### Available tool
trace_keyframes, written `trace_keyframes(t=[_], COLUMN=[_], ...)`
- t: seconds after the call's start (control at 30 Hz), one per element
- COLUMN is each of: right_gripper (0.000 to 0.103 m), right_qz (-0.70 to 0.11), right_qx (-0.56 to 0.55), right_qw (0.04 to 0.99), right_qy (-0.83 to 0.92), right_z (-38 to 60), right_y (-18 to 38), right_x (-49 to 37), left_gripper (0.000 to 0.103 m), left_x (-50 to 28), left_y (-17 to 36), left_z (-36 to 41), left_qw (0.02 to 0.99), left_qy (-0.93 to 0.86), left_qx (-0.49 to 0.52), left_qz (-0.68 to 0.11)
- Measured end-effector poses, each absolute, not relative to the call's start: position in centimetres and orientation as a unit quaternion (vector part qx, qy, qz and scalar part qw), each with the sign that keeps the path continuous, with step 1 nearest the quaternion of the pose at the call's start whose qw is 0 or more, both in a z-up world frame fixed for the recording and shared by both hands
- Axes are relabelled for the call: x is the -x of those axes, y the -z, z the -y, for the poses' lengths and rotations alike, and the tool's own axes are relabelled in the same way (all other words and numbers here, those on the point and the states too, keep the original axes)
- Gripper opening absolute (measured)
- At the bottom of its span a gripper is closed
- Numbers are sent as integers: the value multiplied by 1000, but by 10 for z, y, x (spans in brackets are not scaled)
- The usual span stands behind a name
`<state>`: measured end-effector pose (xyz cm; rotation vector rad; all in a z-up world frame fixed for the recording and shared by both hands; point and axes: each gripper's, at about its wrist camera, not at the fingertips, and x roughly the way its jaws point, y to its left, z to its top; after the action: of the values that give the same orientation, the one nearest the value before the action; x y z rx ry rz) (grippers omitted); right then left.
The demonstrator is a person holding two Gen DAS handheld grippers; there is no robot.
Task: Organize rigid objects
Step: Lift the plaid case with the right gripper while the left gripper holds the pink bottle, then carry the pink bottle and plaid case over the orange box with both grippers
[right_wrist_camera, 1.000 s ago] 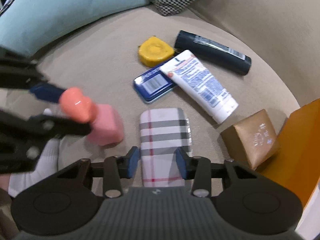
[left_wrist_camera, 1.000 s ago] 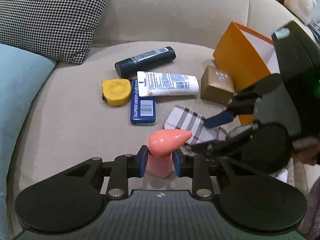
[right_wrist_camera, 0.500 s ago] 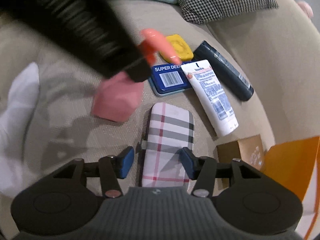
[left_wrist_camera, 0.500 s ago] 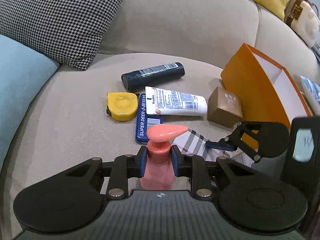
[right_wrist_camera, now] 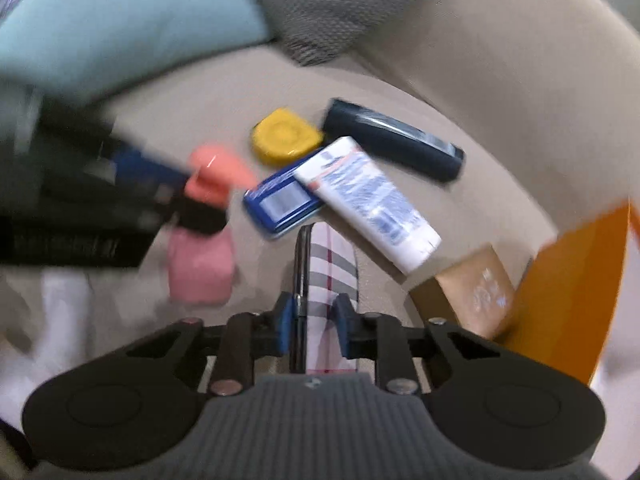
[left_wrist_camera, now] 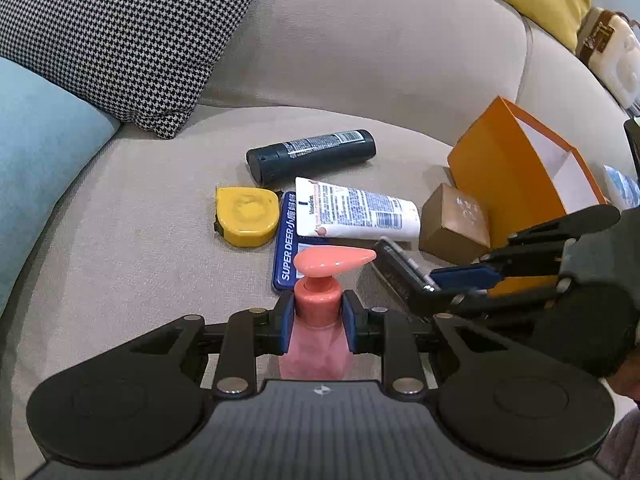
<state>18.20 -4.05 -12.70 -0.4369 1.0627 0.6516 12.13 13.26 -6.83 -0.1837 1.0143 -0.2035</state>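
Note:
My left gripper (left_wrist_camera: 316,322) is shut on the neck of a pink pump bottle (left_wrist_camera: 332,262), which stands upright on the beige sofa seat (left_wrist_camera: 120,260). In the blurred right wrist view, a plaid case (right_wrist_camera: 334,264) sits tipped on its edge between the closing jaws of my right gripper (right_wrist_camera: 314,320), and the blue pads press its sides. From the left wrist view the same case (left_wrist_camera: 396,264) shows edge-on, right of the pump head. An orange open box (left_wrist_camera: 504,176) stands at the right.
A yellow tape measure (left_wrist_camera: 246,216), a blue tin (left_wrist_camera: 288,248), a white tube (left_wrist_camera: 356,210), a dark bottle (left_wrist_camera: 312,154) and a small brown box (left_wrist_camera: 454,224) lie on the seat. A houndstooth cushion (left_wrist_camera: 120,32) and a light blue cushion (left_wrist_camera: 40,140) sit at the left.
The right gripper's jaws widened, then closed on the plaid case, which went from lying flat to standing on edge. The left gripper kept its hold on the pink bottle.

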Motion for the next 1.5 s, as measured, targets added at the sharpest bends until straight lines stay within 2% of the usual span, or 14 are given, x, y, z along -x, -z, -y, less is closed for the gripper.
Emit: trace_keyframes(t=[0.1, 0.33, 0.43, 0.6, 0.87, 1.17, 1.5], right_gripper=[21, 22, 21, 21, 19, 18, 18], right_qz=[-516, -513, -515, -521, -516, -466, -407], right_qx=[158, 176, 170, 155, 129, 38, -30], right_qw=[789, 795, 795, 798, 811, 845, 879], right_qy=[-292, -271, -270, -260, -245, -258, -248], right_z=[49, 41, 45, 52, 67, 100, 167], right_y=[123, 132, 131, 129, 120, 73, 6], right_x=[-194, -196, -198, -194, -181, -160, -138], left_gripper=[28, 28, 34, 32, 29, 28, 28], left_x=[-127, -140, -151, -166, -169, -131, -94], left_y=[71, 80, 90, 107, 105, 68, -17], left_z=[-137, -137, -138, -144, -135, -127, -90], left_qw=[863, 859, 851, 831, 836, 862, 903], left_qy=[91, 86, 83, 73, 69, 66, 120], left_qx=[106, 121, 131, 187, 166, 144, 99], left_qz=[-486, -489, -502, -519, -519, -481, -402])
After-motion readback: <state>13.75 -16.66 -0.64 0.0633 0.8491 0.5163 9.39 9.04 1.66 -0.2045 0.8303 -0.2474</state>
